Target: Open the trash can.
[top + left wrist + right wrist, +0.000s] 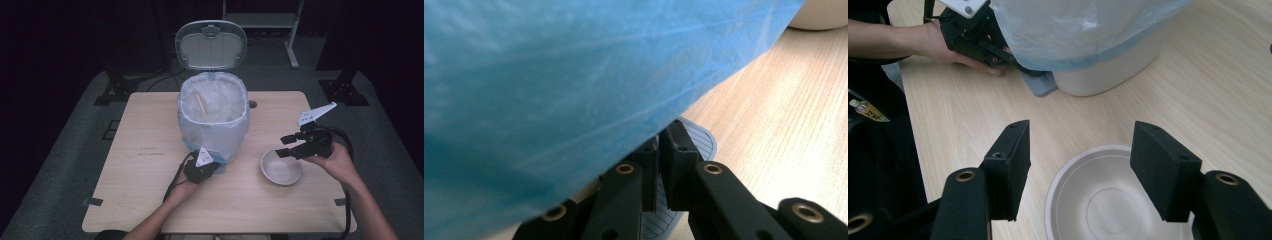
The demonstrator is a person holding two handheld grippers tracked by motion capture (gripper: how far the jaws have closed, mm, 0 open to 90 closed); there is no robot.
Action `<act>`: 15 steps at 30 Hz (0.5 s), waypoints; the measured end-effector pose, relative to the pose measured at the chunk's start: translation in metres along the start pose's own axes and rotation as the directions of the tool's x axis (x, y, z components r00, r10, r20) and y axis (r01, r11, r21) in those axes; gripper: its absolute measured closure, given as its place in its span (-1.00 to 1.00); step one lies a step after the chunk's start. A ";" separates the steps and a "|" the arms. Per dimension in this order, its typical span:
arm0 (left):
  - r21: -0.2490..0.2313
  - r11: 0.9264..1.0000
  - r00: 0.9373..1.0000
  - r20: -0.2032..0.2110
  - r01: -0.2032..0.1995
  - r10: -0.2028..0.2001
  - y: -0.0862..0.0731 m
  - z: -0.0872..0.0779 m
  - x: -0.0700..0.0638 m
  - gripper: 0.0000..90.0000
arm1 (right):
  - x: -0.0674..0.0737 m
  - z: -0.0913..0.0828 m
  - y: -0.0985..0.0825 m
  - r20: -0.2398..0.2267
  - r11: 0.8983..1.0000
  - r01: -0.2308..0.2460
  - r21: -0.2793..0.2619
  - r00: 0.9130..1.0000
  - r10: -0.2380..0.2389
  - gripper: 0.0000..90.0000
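Note:
A white pedal bin (214,135) with a pale blue liner bag (574,75) stands mid-table, its lid (211,45) up. My left gripper (216,167) is shut, its tips (659,145) resting on the grey ribbed pedal (704,142) under the bag's overhang; from the right gripper view this gripper (1013,62) lies at the bin's foot. An empty white bowl (281,167) sits right of the bin. My right gripper (286,146) hangs open just above the bowl's right rim, jaws spread with the bowl (1103,200) below them and nothing between.
A thin wooden stick (201,105) and crumpled material lie inside the bin. The light wooden table (150,150) has a small hole (252,104) behind the bin. Black stand feet (345,90) sit on the floor beyond the far edge.

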State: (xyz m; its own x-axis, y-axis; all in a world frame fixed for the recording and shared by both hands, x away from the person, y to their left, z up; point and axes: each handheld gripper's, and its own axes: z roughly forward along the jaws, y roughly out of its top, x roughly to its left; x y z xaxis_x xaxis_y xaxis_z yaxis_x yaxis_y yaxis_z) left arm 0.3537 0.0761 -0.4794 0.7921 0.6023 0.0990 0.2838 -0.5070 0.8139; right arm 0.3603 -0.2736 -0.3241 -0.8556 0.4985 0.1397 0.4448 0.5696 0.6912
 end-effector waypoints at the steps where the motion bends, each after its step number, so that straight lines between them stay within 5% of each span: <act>1: 0.000 1.000 1.000 0.000 0.000 0.000 0.000 0.000 0.000 0.92 | 0.000 0.000 0.000 0.000 1.000 0.000 0.000 1.000 0.000 -0.12; 15: -0.001 1.000 1.000 -0.002 -0.002 0.002 0.000 0.000 0.000 0.92 | 0.004 0.012 -0.017 0.004 1.000 0.007 0.010 1.000 -0.007 -0.13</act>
State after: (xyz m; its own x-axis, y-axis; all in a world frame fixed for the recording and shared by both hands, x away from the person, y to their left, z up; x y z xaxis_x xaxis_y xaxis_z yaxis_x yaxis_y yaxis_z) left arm 0.3537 0.0761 -0.4793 0.7917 0.6023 0.1021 0.2813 -0.5078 0.8142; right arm 0.3528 -0.2734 -0.3441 -0.8576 0.4972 0.1314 0.4411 0.5798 0.6850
